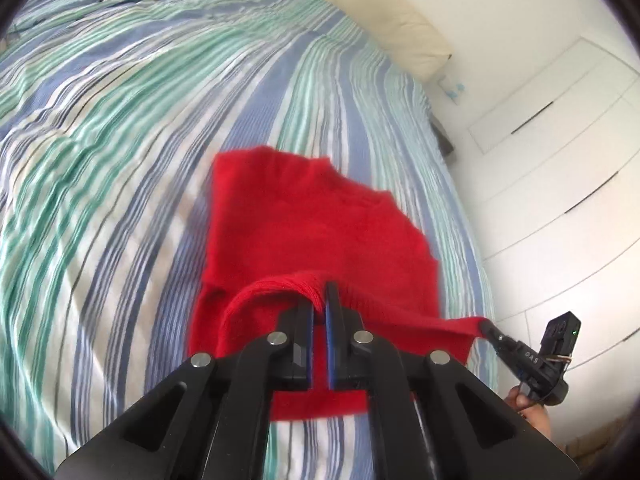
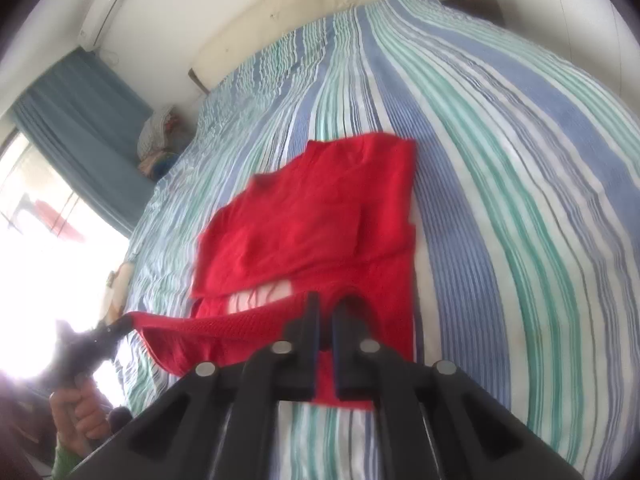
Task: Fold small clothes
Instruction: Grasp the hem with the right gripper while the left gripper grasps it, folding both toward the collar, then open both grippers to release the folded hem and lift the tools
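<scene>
A small red knitted garment point(image 1: 312, 220) lies on the striped bed point(image 1: 120, 140), its near ribbed hem lifted off the cover. My left gripper point(image 1: 320, 296) is shut on that hem at one corner. Far right in the left wrist view, my right gripper point(image 1: 486, 326) pinches the other end of the hem. In the right wrist view the red garment point(image 2: 320, 216) spreads ahead, and my right gripper point(image 2: 326, 304) is shut on the hem. The left gripper point(image 2: 120, 324) holds the hem's far end at the left, a hand point(image 2: 80, 408) below it. The hem hangs taut between both grippers.
A cream headboard point(image 2: 304, 4) runs along the bed's far side. White wardrobe doors point(image 1: 560, 160) stand to the right of the bed. A blue curtain point(image 2: 84, 120), a bright window and a wall air conditioner point(image 2: 104, 4) sit to the left. Small cloth items point(image 2: 156, 140) lie at the bed's edge.
</scene>
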